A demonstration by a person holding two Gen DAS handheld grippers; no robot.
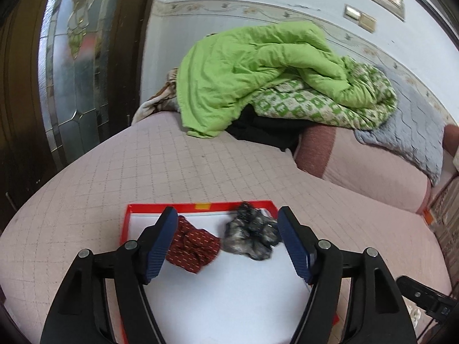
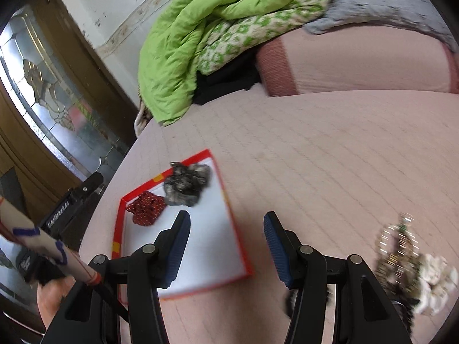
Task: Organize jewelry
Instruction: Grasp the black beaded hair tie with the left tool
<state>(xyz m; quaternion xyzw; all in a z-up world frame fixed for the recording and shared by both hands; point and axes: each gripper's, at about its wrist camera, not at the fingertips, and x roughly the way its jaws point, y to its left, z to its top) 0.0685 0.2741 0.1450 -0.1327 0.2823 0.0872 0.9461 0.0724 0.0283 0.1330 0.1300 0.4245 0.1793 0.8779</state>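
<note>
Left wrist view: left gripper [image 1: 225,222] is seen w/ fingers apart, nothing between them, held over a shallow red-rimmed white tray [image 1: 200,205] on the pink quilted bed [image 1: 172,166]. In the tray, a dark red patterned fabric scrunchie [image 1: 195,243] lies just beside a grey-black fuzzy scrunchie [image 1: 252,235].

Right wrist view: right gripper [image 2: 226,230] fingers are apart, empty, at the tray's right edge. A blurred pile of gold chain jewelry [image 2: 398,246] is seen on the bed, well apart from the tray.

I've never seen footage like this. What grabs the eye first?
Probably the bright green quilt heaped at the far end of the pink bed. Nearer, a red-rimmed white tray holds a dark red scrunchie and a grey-black scrunchie, side by side.
</note>
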